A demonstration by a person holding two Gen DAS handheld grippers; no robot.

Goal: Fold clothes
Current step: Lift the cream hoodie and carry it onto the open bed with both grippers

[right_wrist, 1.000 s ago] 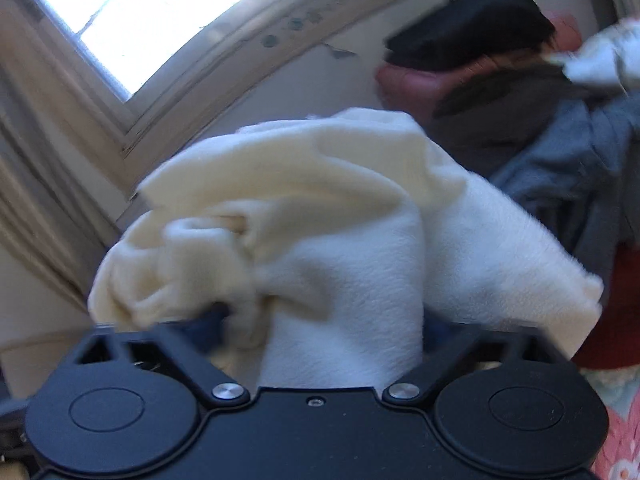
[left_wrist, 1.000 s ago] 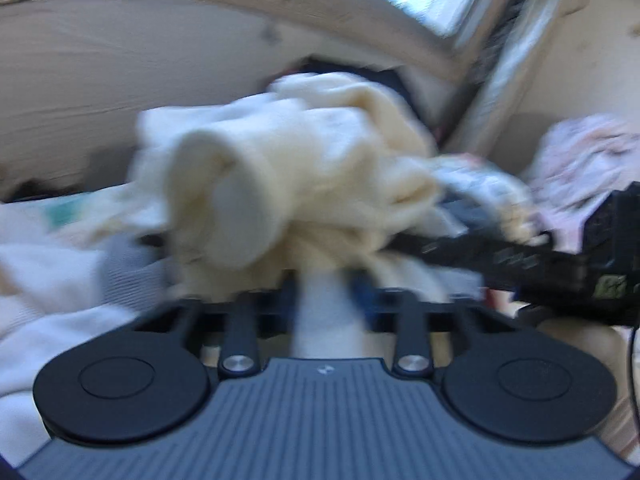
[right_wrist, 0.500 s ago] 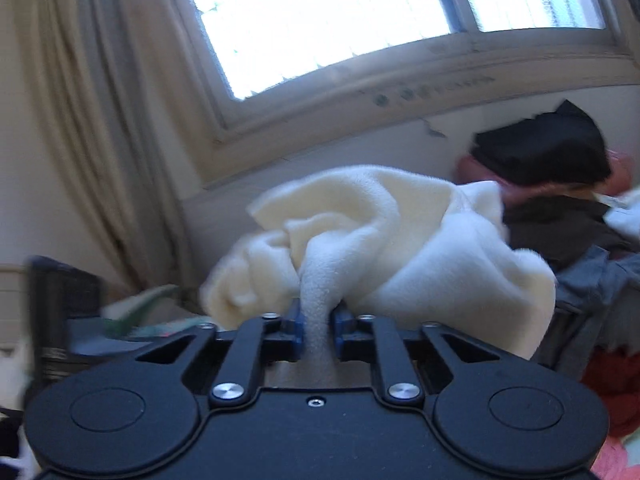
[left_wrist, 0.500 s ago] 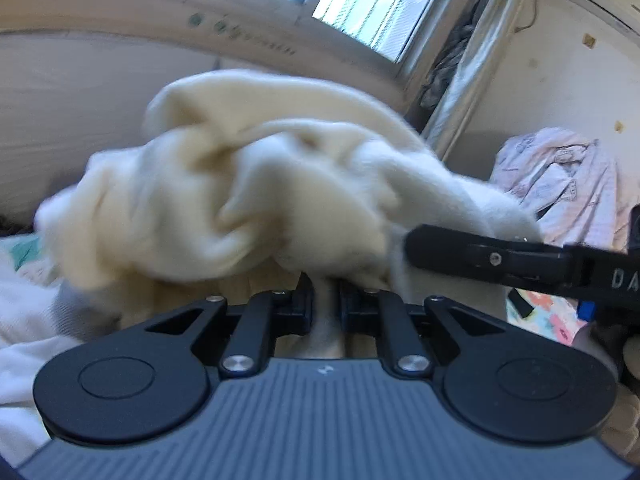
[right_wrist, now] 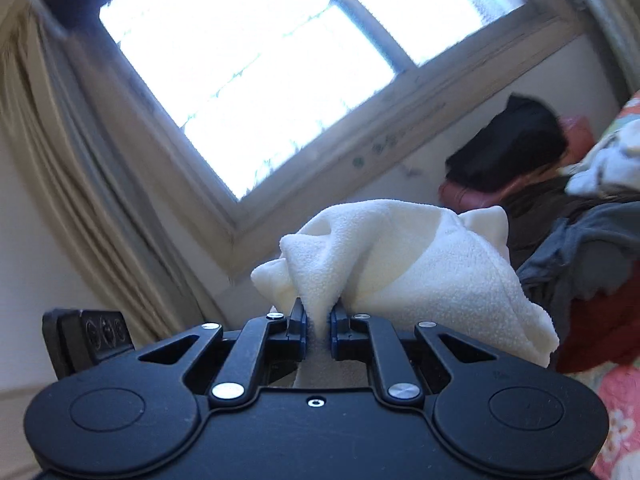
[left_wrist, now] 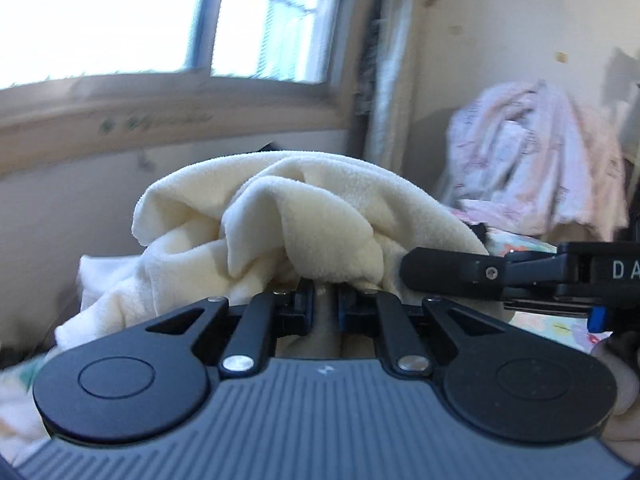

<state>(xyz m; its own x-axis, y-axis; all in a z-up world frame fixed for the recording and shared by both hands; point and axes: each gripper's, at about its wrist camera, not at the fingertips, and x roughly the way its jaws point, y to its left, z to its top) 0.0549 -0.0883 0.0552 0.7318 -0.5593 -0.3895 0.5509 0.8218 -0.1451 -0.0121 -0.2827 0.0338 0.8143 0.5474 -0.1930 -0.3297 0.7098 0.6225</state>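
A cream fleece garment [left_wrist: 304,220] is bunched over my left gripper [left_wrist: 325,300], whose fingers are shut on a fold of it. The same cream fleece garment [right_wrist: 400,256] is pinched in my right gripper [right_wrist: 318,328], also shut, and hangs down to the right. Both grippers hold it up in the air, in front of a window. In the left wrist view the right gripper [left_wrist: 448,270] reaches in from the right, close beside the cloth.
A window [right_wrist: 256,64] with a wooden sill [left_wrist: 168,112] and curtains [right_wrist: 72,168] is ahead. A pile of dark, grey and red clothes [right_wrist: 560,216] lies at the right. A pink patterned garment [left_wrist: 536,156] is heaped at the right. The floral bedspread [right_wrist: 616,408] is below.
Both grippers have lifted the cream garment higher and tilted up toward the window. The right wrist view has rolled, and the cloth bunch now looks smaller and hangs looser.
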